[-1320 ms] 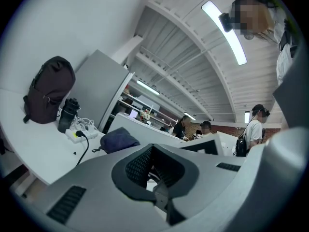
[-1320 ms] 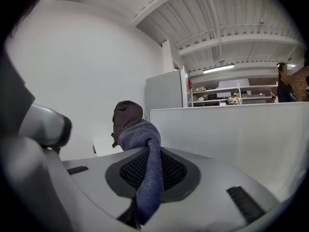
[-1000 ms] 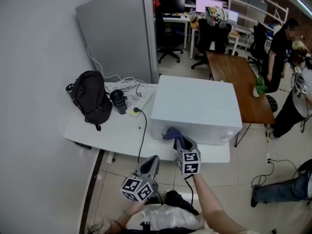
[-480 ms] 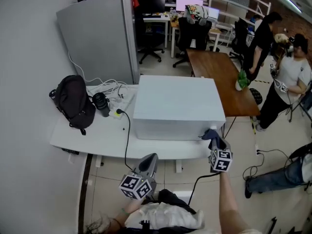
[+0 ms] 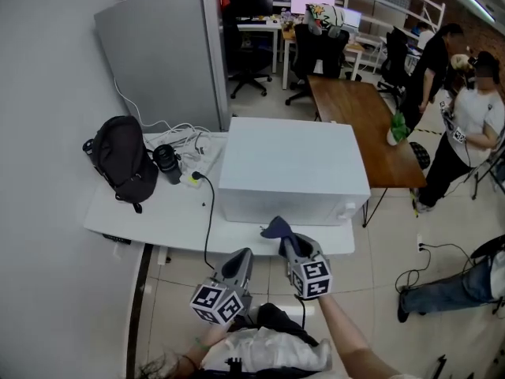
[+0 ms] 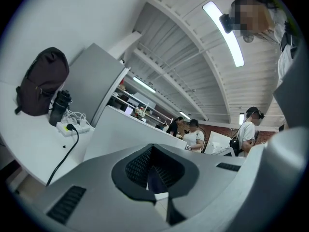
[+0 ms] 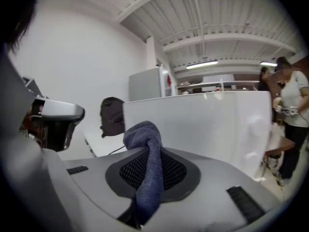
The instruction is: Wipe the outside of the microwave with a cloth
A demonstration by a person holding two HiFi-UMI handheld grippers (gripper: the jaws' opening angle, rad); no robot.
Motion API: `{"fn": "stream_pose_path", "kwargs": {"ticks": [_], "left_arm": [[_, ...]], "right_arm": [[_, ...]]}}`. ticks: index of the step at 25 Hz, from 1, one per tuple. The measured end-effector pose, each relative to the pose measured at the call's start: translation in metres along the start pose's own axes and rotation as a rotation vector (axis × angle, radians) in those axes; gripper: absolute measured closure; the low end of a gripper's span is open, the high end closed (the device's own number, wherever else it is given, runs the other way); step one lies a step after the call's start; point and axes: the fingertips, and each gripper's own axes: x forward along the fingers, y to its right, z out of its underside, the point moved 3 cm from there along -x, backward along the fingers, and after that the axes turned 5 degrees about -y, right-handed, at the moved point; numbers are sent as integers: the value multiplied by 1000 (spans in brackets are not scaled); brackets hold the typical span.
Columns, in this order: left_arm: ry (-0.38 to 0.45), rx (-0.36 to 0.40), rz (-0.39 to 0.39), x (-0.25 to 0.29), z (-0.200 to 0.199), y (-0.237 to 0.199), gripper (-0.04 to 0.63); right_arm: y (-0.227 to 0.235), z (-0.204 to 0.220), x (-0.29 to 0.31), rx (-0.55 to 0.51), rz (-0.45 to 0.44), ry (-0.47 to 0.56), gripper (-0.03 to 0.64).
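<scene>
The white microwave (image 5: 292, 164) stands on a white table (image 5: 158, 215); in the right gripper view its pale front (image 7: 203, 124) fills the middle. My right gripper (image 5: 286, 242) is just in front of the microwave's lower front edge, near the middle, shut on a dark blue cloth (image 5: 274, 227). The cloth (image 7: 147, 144) bunches above the shut jaws of the right gripper (image 7: 145, 187) and hangs down between them. My left gripper (image 5: 243, 257) is held lower and to the left, off the table's front edge. Its jaws (image 6: 153, 178) are shut with nothing in them.
A black backpack (image 5: 122, 160), a black bottle (image 5: 167, 164) and a power strip with cables (image 5: 193, 181) lie left of the microwave. A grey partition (image 5: 162, 54) stands behind. A wooden table (image 5: 359, 125) and people (image 5: 473, 125) are to the right.
My right gripper has carried the cloth from the microwave's right front corner leftward to the middle of its front. The left gripper has stayed low in front of the table.
</scene>
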Motion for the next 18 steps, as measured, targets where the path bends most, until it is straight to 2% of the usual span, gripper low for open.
{"fn": "stream_pose_path", "kwargs": {"ticks": [2,4,9,13,18], "left_arm": [[3,-3,-19,-7,0,-5,609],[8,-3,-41,-16,-2,-10,609],[25,-3,-104,-36,-8,-26,609],[40,-14,-140,-50,-10,-37,609],[46,-13,-148,-50,-14,-45,609]], "right_arm": [[-50,-7,36,-48,-98,-14,545],[-85,-11,71,-72,-158,-47,545],[-118,1,136,-134,-193,-160,545],[-88,23,146,-111,-119,-224,545],[14,52,110,5,44,-237,545]]}}
